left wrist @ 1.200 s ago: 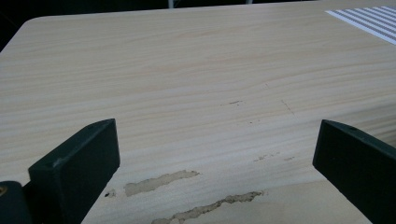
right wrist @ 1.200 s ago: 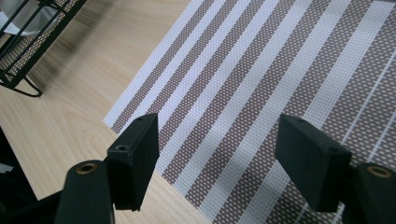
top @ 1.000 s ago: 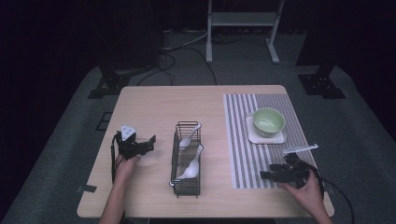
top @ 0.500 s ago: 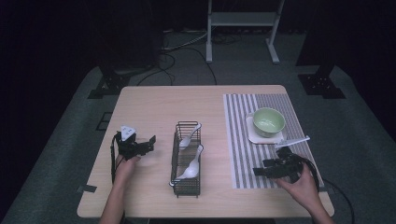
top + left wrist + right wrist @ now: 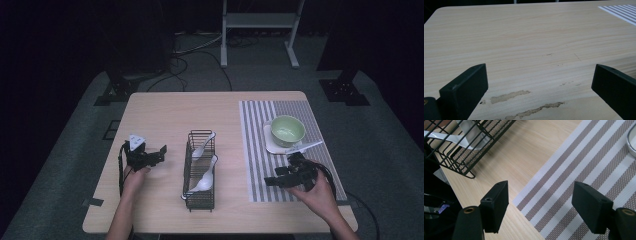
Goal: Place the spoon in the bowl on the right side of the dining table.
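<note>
The wooden table (image 5: pixel 165 112) took up most of the scene, with a striped placemat (image 5: pixel 260 160) covering its right side. Between the two hands sat a black wire basket (image 5: pixel 200 172) holding two white spoons (image 5: pixel 204 181), so it was the main thing in the way across the middle. Up on the mat was a green bowl (image 5: pixel 287 130) on a white coaster (image 5: pixel 272 145), and a third spoon (image 5: pixel 306 146) lay just beside the bowl, on the coaster's near edge.

The right gripper (image 5: pixel 282 181) hovered over the mat's near part, jaws wide apart and holding nothing, pointing toward the basket; the spoon on the mat was just behind it. The right gripper view had the mat's edge and the basket's corner (image 5: pixel 466 167) ahead. The left gripper (image 5: pixel 159 152) was also spread wide and empty, low over bare wood.

Plenty of bare table lay behind the basket and between it and the mat.
</note>
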`<state>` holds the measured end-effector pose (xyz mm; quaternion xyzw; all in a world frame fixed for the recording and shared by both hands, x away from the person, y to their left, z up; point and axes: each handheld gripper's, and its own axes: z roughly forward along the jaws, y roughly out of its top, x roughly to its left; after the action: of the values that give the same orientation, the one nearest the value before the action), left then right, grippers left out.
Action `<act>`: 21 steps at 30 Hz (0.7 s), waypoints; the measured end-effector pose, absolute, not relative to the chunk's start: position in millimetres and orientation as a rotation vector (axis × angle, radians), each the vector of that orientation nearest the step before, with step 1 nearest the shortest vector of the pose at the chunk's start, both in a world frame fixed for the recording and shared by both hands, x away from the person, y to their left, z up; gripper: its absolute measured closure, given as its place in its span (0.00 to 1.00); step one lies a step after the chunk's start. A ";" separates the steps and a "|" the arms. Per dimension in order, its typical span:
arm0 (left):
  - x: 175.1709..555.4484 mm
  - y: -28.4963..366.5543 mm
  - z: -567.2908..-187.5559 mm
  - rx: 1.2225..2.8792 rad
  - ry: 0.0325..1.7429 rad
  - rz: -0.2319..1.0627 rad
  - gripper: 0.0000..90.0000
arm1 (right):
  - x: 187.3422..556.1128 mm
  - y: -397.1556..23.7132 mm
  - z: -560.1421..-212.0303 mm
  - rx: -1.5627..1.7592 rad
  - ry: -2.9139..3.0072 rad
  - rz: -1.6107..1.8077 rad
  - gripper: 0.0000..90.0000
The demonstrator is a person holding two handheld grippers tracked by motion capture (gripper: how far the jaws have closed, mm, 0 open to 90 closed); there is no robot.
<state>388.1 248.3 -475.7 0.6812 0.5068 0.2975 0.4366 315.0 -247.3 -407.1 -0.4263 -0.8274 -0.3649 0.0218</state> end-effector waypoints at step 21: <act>387.2 248.1 -475.9 1.690 1.248 0.744 0.00 | 325.4 -222.8 -383.8 -1.237 -2.569 -1.168 0.31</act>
<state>387.2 248.1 -475.9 0.6807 0.5028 0.2995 0.4407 325.4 -222.8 -383.8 -0.4013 -0.8334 -0.3789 0.0298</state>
